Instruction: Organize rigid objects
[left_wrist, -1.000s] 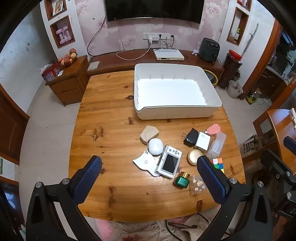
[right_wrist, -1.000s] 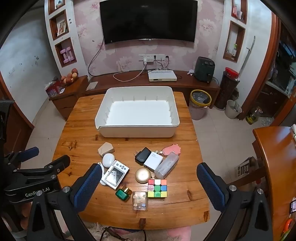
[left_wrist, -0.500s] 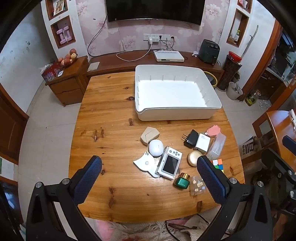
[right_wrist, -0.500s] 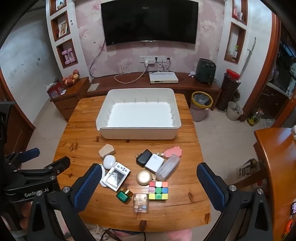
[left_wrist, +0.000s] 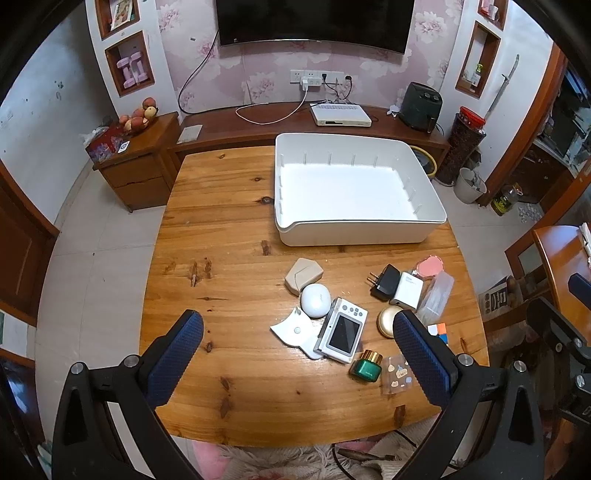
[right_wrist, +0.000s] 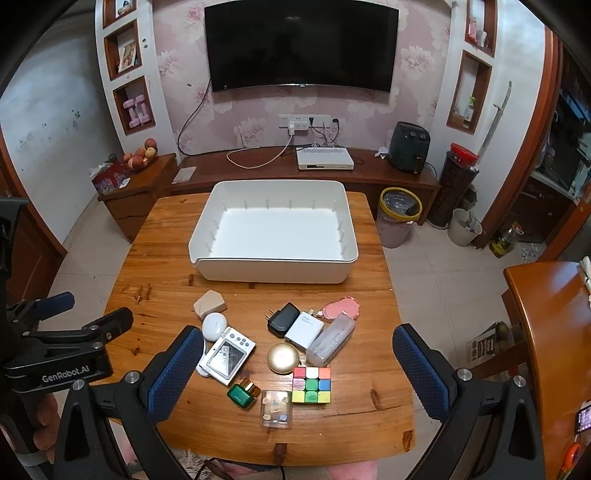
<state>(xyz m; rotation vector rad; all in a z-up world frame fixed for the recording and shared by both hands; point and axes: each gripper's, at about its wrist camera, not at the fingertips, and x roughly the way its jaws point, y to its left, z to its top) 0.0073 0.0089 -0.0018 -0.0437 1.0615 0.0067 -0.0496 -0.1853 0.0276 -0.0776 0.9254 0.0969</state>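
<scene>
White and bare, your bin (right_wrist: 273, 230) holds nothing yet, every trinket from camera (right_wrist: 226, 357) to puzzle cube (right_wrist: 311, 384) waits on the table (left_wrist: 221, 229), and both claws, left claw (left_wrist: 295, 349) and right claw (right_wrist: 295, 369), gape unladen.

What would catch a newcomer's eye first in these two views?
The large white bin stands empty at the far middle of the wooden table. In front of it lies a tight cluster of small things, brightest among them the colour cube near the table's front edge and a small white camera to its left. Both grippers hover open above the near edge, holding nothing.
</scene>
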